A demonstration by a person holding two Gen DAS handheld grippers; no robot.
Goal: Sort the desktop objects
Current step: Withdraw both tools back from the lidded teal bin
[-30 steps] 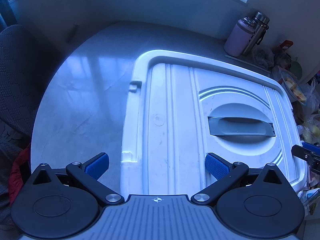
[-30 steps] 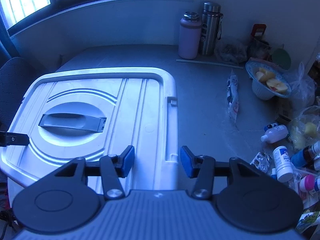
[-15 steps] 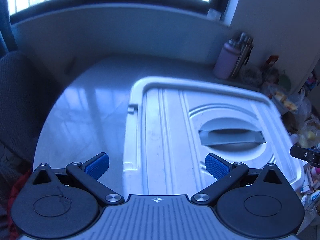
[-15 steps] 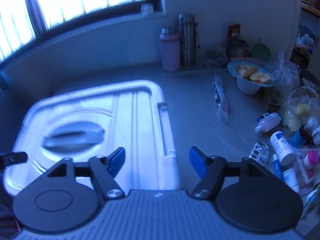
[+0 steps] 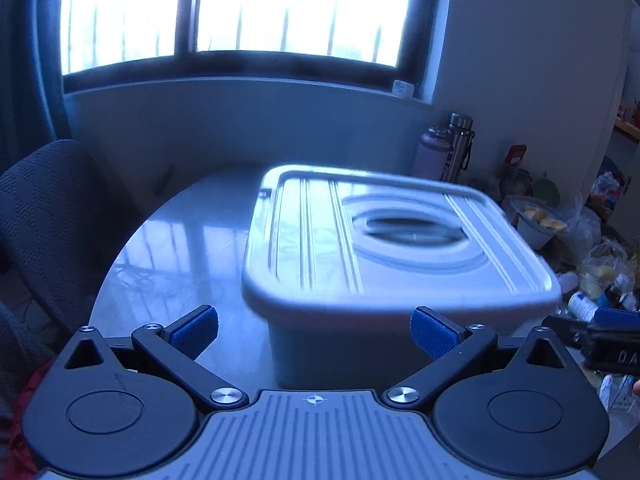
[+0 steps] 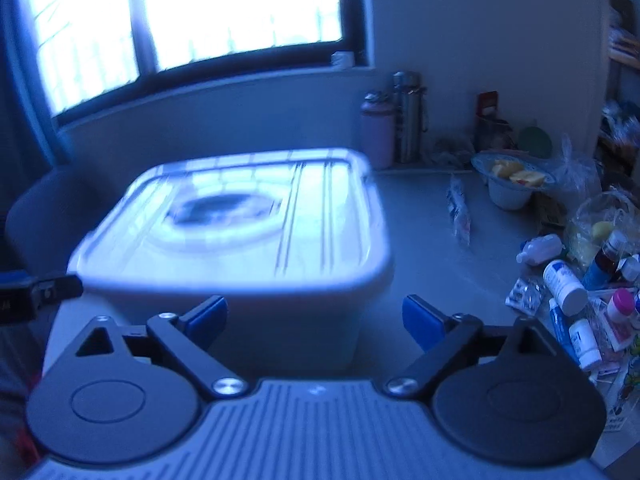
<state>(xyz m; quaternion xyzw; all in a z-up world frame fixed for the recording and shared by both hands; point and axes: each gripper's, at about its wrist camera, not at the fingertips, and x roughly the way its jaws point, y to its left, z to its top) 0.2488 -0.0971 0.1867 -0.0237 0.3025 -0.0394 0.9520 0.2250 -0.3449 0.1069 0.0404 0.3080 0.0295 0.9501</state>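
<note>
A white lidded storage box (image 5: 384,248) with a grey handle recess stands on the grey table (image 5: 176,248); it also shows in the right wrist view (image 6: 240,232). My left gripper (image 5: 314,334) is open and empty, level with the box's near left corner. My right gripper (image 6: 316,320) is open and empty before the box's near right corner. Several small bottles (image 6: 564,284) and blister packs (image 6: 526,294) lie in a heap at the table's right. Both views are blurred.
A pink flask (image 6: 378,130) and a steel flask (image 6: 408,116) stand at the back wall. A bowl of fruit (image 6: 510,182), plastic bags (image 6: 592,220) and a sachet (image 6: 458,208) lie at the right. A dark chair (image 5: 44,208) stands left of the table.
Both grippers have pulled back and tilted up from above the lid to a low view of the box's front; the window has come into view. The right jaws have opened wider.
</note>
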